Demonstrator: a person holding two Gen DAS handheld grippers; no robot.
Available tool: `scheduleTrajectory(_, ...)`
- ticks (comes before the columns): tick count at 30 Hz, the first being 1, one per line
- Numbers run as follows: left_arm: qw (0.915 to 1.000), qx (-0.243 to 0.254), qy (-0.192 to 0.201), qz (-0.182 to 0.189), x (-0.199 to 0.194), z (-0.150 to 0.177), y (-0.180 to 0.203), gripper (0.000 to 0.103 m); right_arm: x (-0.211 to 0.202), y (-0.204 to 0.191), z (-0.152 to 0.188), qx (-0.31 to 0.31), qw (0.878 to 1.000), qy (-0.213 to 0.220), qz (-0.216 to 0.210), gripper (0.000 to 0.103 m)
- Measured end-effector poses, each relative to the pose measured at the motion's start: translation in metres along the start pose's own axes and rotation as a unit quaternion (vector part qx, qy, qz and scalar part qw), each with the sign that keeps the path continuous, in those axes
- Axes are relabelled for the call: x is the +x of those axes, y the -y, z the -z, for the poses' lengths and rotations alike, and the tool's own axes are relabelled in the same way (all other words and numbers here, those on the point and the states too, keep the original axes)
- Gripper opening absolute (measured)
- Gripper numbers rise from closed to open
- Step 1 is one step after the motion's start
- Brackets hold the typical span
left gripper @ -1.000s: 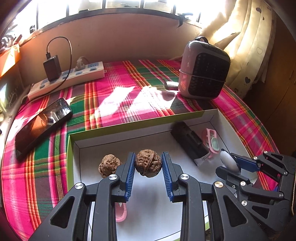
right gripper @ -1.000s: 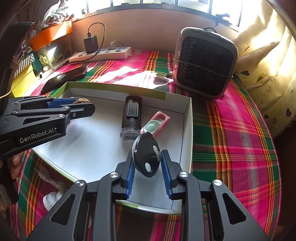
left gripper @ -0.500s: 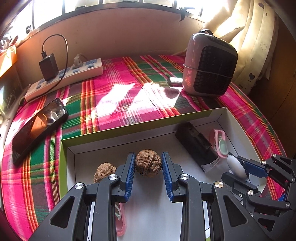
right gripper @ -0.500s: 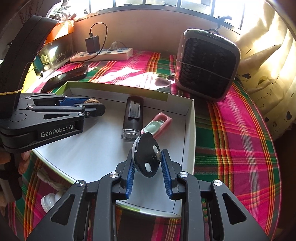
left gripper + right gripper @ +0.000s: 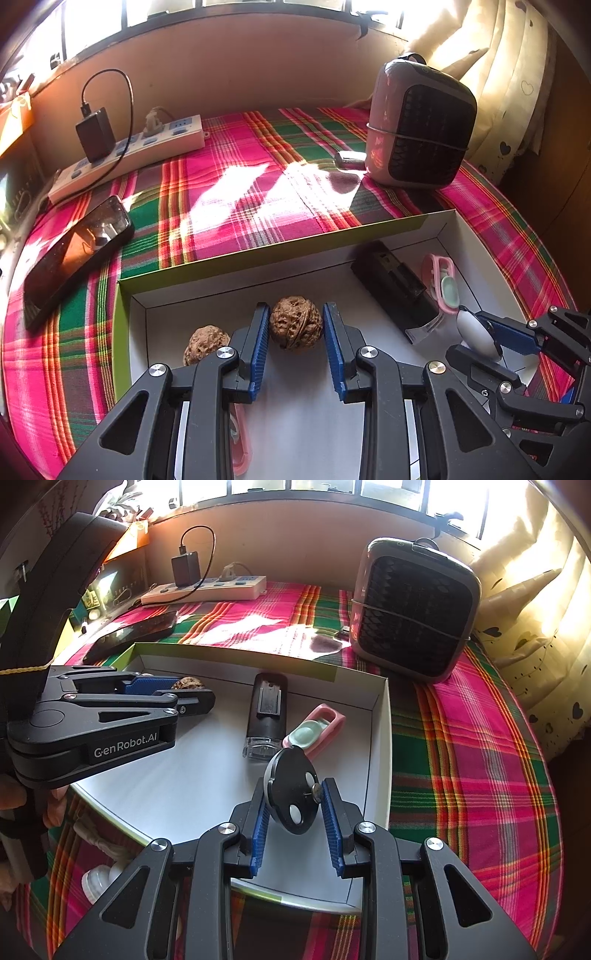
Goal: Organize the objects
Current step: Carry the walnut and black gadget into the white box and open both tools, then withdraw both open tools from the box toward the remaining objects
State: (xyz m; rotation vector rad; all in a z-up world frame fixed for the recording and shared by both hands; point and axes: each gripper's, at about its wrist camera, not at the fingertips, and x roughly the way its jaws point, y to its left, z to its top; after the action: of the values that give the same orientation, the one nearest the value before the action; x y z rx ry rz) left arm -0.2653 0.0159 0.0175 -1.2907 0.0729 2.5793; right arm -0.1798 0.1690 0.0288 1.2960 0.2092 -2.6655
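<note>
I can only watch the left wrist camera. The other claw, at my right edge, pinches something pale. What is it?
Observer: In the right wrist view it is a round black disc with two white spots and a small pin, pinched between the pads of the right claw.
Visitor: Does anything lie outside the box, on my near side?
Observer: Yes. A white capped thing lies on the plaid cloth beside the near left edge of the box. Too little of it shows to name it.
Visitor: What holds my claw up?
Observer: A person's fingers show behind the left claw.
</note>
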Motion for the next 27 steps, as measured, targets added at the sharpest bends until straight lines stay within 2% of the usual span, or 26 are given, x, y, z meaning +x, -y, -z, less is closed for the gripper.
scheduleTrajectory(5,1.0,-0.002,-0.001,0.001,0.001,0.0,0.0,0.027,0.0,-0.001,0.0,0.001,1.0,0.001,0.001,0.029)
scheduleTrajectory(11,1.0,-0.006,-0.002,0.004,0.0,0.001,-0.002,0.029,-0.001,-0.001,0.0,-0.001,1.0,0.005,0.002,0.04)
scheduleTrajectory(27,0.9999,-0.008,0.003,0.007,-0.011,0.004,-0.001,0.035,-0.008,0.0,0.004,0.009,1.0,0.008,0.006,0.045)
